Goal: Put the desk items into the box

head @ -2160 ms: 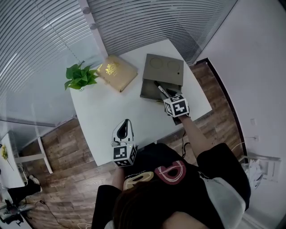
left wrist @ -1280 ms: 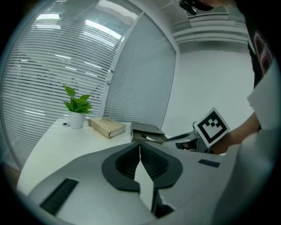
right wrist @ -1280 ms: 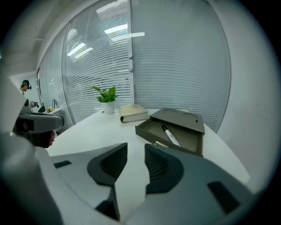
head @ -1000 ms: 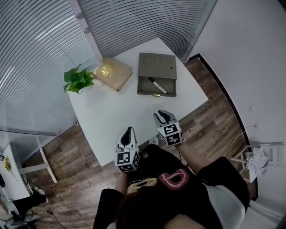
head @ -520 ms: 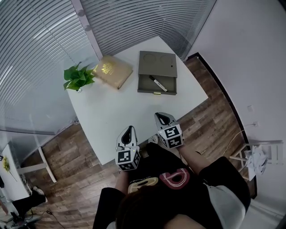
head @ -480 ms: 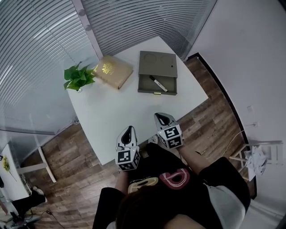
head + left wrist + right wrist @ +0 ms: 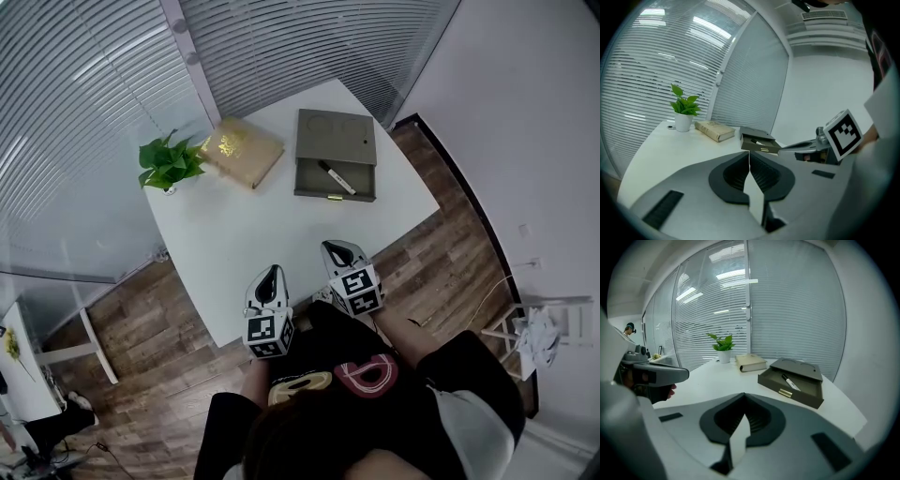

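Box [image 7: 337, 155] sits open at the far side of the worktop [image 7: 253, 244] with the marker [image 7: 335, 177] lying in its tray; book [image 7: 243, 150] is just left of the box, plant [image 7: 171, 161] beyond that, both outside it. I have the left gripper [image 7: 269, 277] and right gripper [image 7: 338, 249] well short of the box at the near edge, fingers [image 7: 725, 420] clenched on nothing. Risk as I see it: book looks too wide for that tray, so forcing it could shove the box or trap the marker, and reaching past could tip the plant.

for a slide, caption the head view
Marker in the open box; left tool and right tool shut, empty, by the table edge
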`<state>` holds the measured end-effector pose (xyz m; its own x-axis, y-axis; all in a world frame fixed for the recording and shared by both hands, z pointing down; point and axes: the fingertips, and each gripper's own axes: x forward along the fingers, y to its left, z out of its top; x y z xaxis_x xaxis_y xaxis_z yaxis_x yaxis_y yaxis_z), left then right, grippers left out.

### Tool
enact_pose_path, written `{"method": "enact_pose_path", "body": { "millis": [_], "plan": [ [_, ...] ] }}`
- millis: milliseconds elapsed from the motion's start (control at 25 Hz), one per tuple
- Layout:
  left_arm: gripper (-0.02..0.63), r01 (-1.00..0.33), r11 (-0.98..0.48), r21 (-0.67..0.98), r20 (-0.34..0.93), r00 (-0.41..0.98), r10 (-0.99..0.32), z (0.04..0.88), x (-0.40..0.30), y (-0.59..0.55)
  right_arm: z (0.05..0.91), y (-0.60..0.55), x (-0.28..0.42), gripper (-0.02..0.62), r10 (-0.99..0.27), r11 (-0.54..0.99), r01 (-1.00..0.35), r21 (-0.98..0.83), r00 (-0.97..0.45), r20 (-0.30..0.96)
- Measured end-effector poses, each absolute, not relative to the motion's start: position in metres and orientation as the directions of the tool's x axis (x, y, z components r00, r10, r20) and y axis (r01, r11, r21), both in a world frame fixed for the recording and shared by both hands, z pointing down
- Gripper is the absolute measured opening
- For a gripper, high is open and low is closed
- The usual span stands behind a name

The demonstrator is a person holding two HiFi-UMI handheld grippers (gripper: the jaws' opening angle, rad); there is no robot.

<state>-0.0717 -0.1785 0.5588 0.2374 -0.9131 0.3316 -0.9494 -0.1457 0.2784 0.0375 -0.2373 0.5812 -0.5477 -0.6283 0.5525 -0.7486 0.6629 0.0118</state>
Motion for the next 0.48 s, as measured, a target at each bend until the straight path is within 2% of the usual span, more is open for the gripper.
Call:
{"method": "enact_pose_path", "body": {
  "millis": [480],
  "plan": [
    [0.018, -0.948, -0.155, 0.276, 0.341, 0.248, -0.907, 0.5617, -0.0769, -0.1753, 0.5782, -0.2340, 0.0307, 0.009, -0.651, 0.652, -0.758, 0.018, -0.548, 0.525]
  ]
}}
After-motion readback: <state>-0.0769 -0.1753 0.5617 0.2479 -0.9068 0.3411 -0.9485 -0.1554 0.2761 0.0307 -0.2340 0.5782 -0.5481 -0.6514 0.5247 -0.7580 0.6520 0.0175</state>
